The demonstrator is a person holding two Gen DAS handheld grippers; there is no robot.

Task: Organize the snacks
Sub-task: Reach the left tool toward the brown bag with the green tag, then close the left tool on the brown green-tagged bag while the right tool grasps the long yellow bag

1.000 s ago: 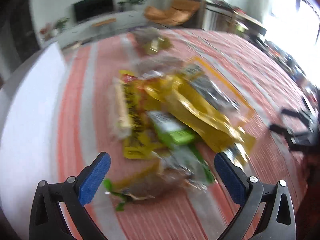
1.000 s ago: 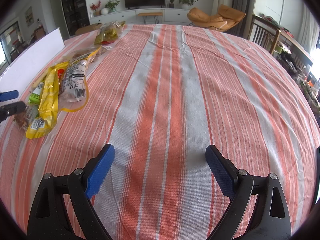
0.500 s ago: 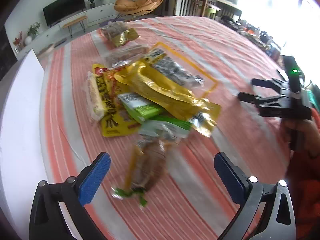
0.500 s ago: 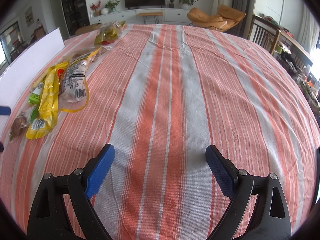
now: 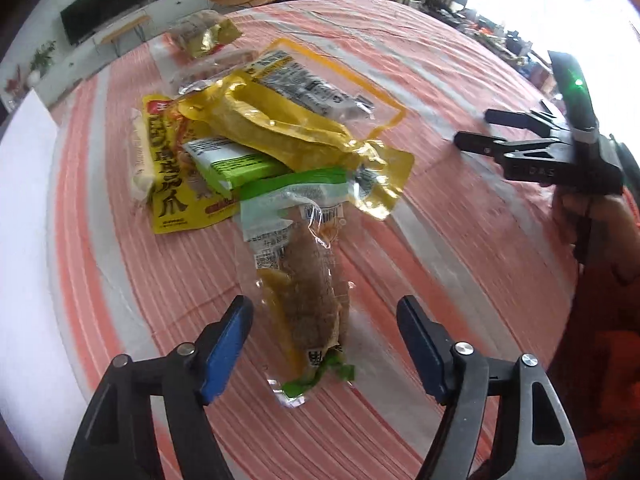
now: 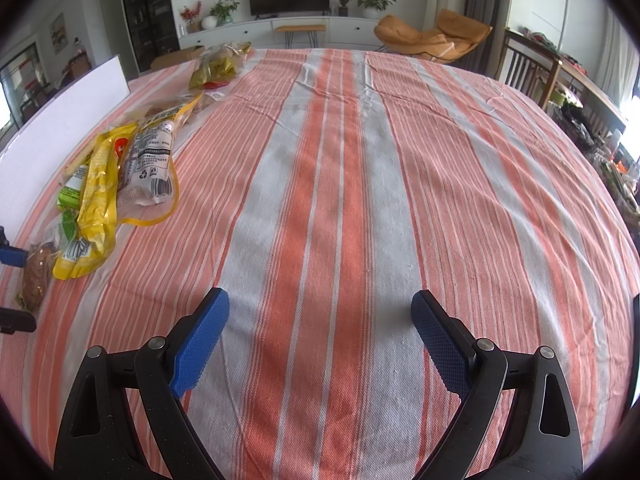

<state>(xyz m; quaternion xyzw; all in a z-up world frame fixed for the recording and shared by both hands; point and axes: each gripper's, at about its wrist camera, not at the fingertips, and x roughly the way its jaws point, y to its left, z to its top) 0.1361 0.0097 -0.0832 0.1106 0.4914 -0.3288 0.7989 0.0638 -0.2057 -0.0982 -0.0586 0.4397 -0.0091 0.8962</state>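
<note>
A pile of snack packets (image 5: pixel 276 132) lies on the striped tablecloth (image 5: pixel 460 216). Nearest is a clear packet with a brown snack and green ends (image 5: pixel 308 292). My left gripper (image 5: pixel 324 320) is open, its fingers either side of that packet's near end, not touching it. Behind it lie a yellow pouch (image 5: pixel 288 128), a green bar (image 5: pixel 236 164), a yellow printed bag (image 5: pixel 172 176) and a clear yellow-edged bag (image 5: pixel 316 88). My right gripper (image 6: pixel 320 320) is open and empty over bare cloth; it also shows in the left wrist view (image 5: pixel 520 144). The pile shows at the left of the right wrist view (image 6: pixel 120 172).
A white board (image 5: pixel 24 216) stands along the table's left edge. A separate gold-and-clear packet (image 5: pixel 204 32) lies at the far end of the table. Chairs, a TV cabinet and cluttered side furniture (image 6: pixel 560 76) surround the table.
My left gripper has swung right and dropped closer to the pile, so the brown snack packet now lies between its fingers, which have closed in a little. The right gripper has not moved.
</note>
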